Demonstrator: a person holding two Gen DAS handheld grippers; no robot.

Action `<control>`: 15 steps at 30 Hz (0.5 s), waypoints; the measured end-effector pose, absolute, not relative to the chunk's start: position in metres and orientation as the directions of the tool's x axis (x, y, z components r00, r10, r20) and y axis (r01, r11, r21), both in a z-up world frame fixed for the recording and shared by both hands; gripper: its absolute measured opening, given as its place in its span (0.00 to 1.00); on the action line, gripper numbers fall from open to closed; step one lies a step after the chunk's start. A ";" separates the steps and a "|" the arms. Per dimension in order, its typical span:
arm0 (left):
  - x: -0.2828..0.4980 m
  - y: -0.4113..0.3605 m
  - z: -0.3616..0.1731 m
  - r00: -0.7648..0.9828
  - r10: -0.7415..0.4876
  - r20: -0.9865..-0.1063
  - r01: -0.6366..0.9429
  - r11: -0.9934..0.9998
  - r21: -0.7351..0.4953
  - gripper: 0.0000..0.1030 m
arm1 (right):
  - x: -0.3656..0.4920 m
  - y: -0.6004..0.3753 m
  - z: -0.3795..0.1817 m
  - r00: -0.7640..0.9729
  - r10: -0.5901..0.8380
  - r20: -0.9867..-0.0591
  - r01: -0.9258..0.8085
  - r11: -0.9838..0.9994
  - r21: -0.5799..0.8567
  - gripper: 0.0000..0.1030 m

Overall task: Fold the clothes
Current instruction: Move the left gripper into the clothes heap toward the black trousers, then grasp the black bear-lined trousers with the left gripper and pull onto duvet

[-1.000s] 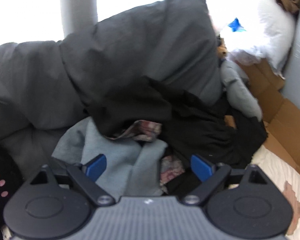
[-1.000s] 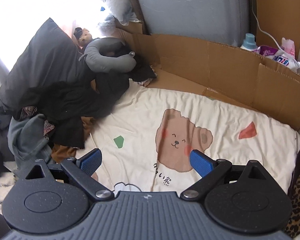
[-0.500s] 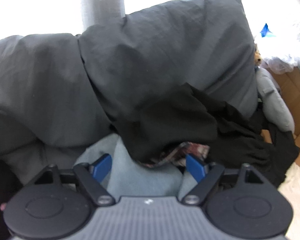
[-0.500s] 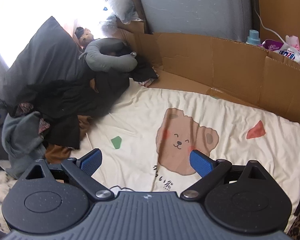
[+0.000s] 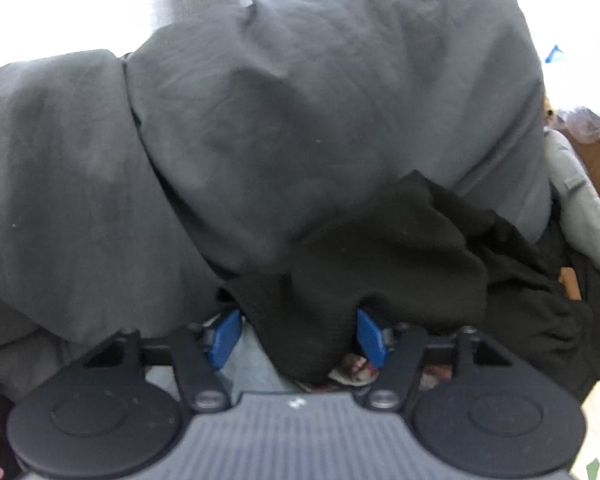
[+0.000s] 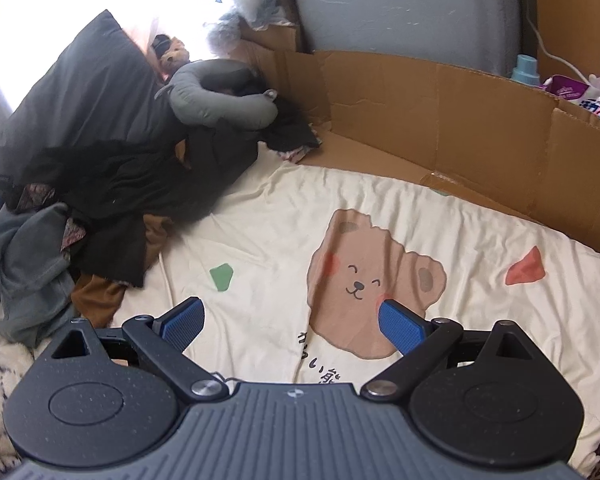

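- Left gripper (image 5: 298,334) is sitting wide open, a fold of black garment (image 5: 384,264) hanging between its blue pads, unclamped.
- Right gripper (image 6: 290,320) is hovering wide open, empty, over the bear-print sheet (image 6: 268,220).
- Clothes pile (image 6: 84,208) is bordering the sheet's left edge; cardboard (image 6: 440,120) is walling the far side.
- Left gripper has been advancing into the pile since earlier.

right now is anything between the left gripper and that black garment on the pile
Nothing visible. The left gripper is open with a fold of the black garment hanging between its blue pads.
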State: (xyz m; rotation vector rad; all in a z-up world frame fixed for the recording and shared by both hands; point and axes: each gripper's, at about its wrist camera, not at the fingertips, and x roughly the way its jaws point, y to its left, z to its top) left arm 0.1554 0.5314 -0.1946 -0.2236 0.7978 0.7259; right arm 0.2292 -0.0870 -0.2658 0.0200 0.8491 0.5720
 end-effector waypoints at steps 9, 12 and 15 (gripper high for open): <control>0.152 0.544 -0.201 0.469 0.494 -0.732 -0.691 0.721 0.045 0.46 | 0.232 -0.084 -0.285 0.483 0.482 -0.731 -0.458 0.851 0.259 0.89; 0.147 0.537 -0.195 0.492 0.499 -0.714 -0.675 0.736 0.049 0.21 | 0.234 -0.080 -0.287 0.482 0.475 -0.737 -0.462 0.852 0.247 0.89; 0.142 0.530 -0.189 0.515 0.502 -0.695 -0.658 0.751 0.054 0.12 | 0.236 -0.078 -0.290 0.480 0.472 -0.739 -0.459 0.853 0.247 0.89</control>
